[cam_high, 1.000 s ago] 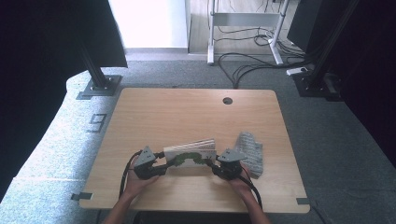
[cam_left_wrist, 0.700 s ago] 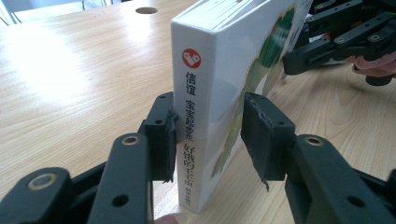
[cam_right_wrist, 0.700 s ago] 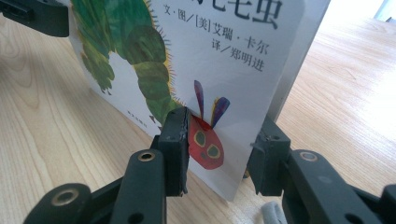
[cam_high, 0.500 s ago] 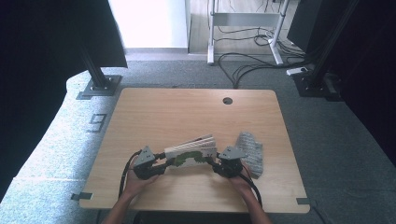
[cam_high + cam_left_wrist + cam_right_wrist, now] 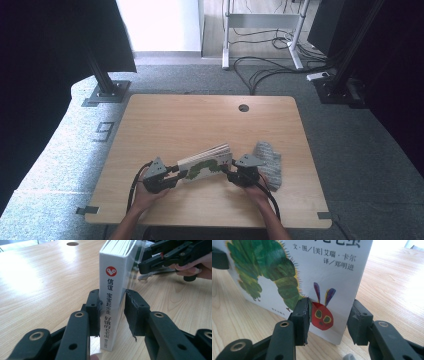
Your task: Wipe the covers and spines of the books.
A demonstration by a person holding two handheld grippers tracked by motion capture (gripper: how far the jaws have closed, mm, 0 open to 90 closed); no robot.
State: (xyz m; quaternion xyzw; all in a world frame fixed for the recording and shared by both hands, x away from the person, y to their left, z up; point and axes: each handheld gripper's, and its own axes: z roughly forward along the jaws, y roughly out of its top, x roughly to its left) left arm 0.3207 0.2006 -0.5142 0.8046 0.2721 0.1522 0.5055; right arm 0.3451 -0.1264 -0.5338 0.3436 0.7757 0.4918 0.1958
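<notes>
While the book [image 5: 205, 162] stood nearly level between the two grippers half a second ago, its far end now sits a little higher and the whole thing looks slightly more tilted; the grippers themselves have barely shifted. It stands on the table [image 5: 200, 120] near the front edge, about midway between the front corners, with its spine [image 5: 111, 302] facing the left gripper [image 5: 172, 176]. In the left gripper view, the jaws sit on either side of the spine, the left one touching it, the right one with a thin gap, so the grip looks loose. The right gripper [image 5: 227, 172] brackets the book's other end, its jaws part open on either side of the cover's corner. Both hands come in from the front edge, forearms angled inward. A grey cloth [image 5: 270, 162] lies just beside the right gripper, toward the right edge.
</notes>
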